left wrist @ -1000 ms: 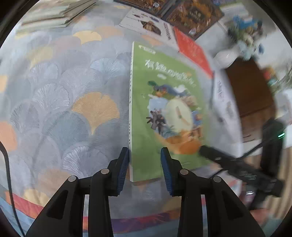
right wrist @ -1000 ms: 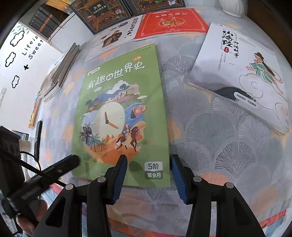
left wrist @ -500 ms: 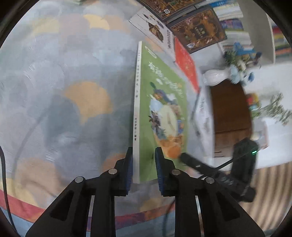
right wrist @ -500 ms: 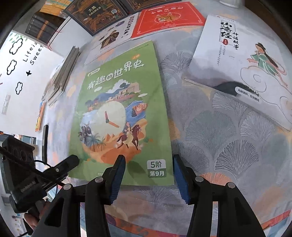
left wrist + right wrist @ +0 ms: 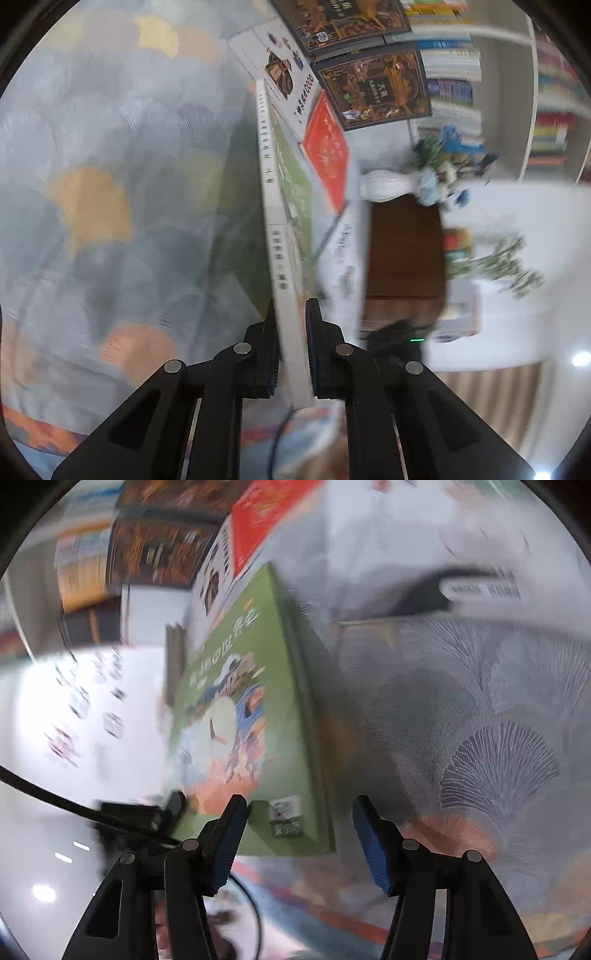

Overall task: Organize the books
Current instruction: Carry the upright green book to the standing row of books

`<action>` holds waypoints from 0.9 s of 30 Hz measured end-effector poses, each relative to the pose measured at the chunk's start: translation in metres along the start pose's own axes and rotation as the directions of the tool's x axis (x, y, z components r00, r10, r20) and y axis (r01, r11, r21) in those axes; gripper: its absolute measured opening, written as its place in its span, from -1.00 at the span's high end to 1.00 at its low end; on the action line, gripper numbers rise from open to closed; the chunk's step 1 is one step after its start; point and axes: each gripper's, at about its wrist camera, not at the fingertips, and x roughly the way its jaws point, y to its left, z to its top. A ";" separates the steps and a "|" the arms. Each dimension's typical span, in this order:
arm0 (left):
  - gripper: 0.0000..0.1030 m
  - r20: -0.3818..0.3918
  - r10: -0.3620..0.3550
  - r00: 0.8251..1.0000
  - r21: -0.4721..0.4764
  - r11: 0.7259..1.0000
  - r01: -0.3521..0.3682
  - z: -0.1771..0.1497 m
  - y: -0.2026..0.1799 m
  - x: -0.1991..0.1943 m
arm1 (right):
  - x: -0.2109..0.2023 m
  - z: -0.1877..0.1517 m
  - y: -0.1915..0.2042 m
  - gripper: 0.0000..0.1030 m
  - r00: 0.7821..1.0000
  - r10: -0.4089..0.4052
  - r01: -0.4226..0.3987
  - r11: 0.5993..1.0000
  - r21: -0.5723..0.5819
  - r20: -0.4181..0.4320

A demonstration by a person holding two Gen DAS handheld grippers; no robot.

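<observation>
left tongs (image 5: 291, 343) clamped on green book's (image 5: 280, 258) near spine edge | book tilted up off patterned table (image 5: 110, 221) | right tongs (image 5: 299, 834) opening, book's corner between pads, untouched | red book (image 5: 328, 155), dark books (image 5: 373, 88) beyond

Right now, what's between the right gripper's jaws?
The near edge of the green book, seen in the right wrist view. The right gripper has its jaws opening, pads clear of the cover; the left gripper clamps its spine.
</observation>
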 end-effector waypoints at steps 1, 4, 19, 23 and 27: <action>0.82 -0.002 -0.019 1.000 -0.028 0.999 0.019 0.002 0.003 -0.001 | 0.003 0.002 -0.004 -0.13 0.999 0.035 -0.035 0.999 0.027 -0.008; 0.82 -0.008 -0.047 0.999 -0.074 0.996 0.046 0.003 0.007 0.001 | 0.015 0.007 -0.006 -0.13 0.992 0.120 -0.118 0.991 0.063 -0.025; 0.71 0.048 0.359 0.932 0.307 0.883 -0.356 -0.003 -0.046 0.002 | 0.024 -0.038 0.092 0.26 0.926 -0.282 0.356 0.871 -0.339 0.249; 0.70 0.085 0.395 0.915 0.437 0.810 -0.391 -0.002 -0.069 -0.010 | 0.027 -0.062 0.126 0.24 0.868 -0.340 0.483 0.748 -0.456 0.363; 0.69 0.081 0.365 0.928 0.478 0.802 -0.357 0.008 -0.076 -0.033 | 0.030 -0.077 0.149 0.23 0.854 -0.334 0.508 0.704 -0.496 0.399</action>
